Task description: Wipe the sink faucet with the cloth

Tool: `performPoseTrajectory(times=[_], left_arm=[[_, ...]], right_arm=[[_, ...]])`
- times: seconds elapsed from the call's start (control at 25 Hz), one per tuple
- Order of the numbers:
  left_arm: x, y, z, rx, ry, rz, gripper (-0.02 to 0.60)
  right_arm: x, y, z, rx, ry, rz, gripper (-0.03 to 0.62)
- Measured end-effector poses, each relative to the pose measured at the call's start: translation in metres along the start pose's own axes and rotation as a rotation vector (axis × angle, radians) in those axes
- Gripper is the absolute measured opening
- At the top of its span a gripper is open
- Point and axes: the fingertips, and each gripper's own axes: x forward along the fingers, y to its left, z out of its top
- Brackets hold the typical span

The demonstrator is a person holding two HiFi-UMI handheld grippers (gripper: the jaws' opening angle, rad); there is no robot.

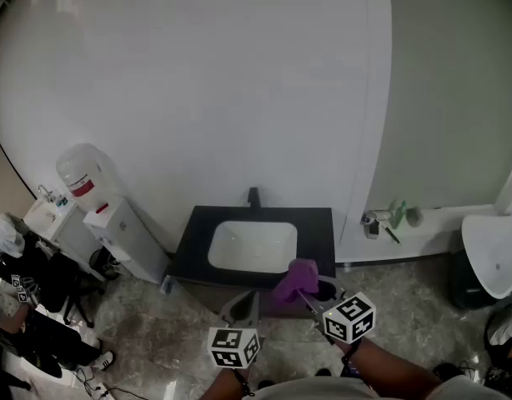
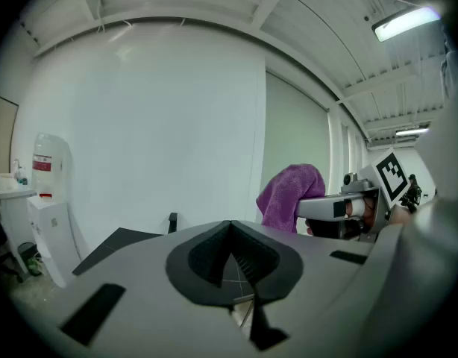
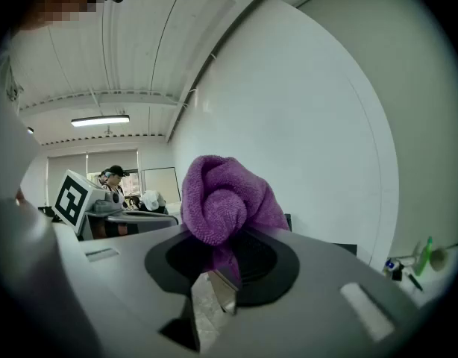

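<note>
A black faucet (image 1: 253, 197) stands behind the white basin (image 1: 252, 247) set in a black counter (image 1: 323, 223) against the wall. My right gripper (image 1: 310, 294) is shut on a bunched purple cloth (image 1: 298, 279), held above the counter's front right corner. In the right gripper view the cloth (image 3: 225, 200) bulges out of the right gripper (image 3: 229, 248). My left gripper (image 1: 242, 308) hovers before the counter's front edge, shut and empty. In the left gripper view, past the left gripper (image 2: 230, 250), the faucet (image 2: 172, 222) shows far ahead and the cloth (image 2: 289, 191) to the right.
A water dispenser (image 1: 118, 233) with a big bottle (image 1: 83, 173) stands left of the sink. A ledge with green bottles (image 1: 398, 215) and a white fixture (image 1: 494, 261) lie to the right. A seated person (image 1: 22, 315) and bags occupy the far left floor.
</note>
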Motion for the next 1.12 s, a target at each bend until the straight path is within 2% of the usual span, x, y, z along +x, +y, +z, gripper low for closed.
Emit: performPoseTrajectory(times=[0.16, 1.12], left_arm=[[-0.003, 0.002, -0.001, -0.008, 0.002, 0.001, 0.005], [0.008, 0.005, -0.005, -0.011, 0.023, 0.005, 0.005]], right_arm=[[0.0, 0.008, 0.006, -0.026, -0.008, 0.006, 0.081], [0.003, -0.002, 0.008, -0.006, -0.005, 0.012, 0.081]])
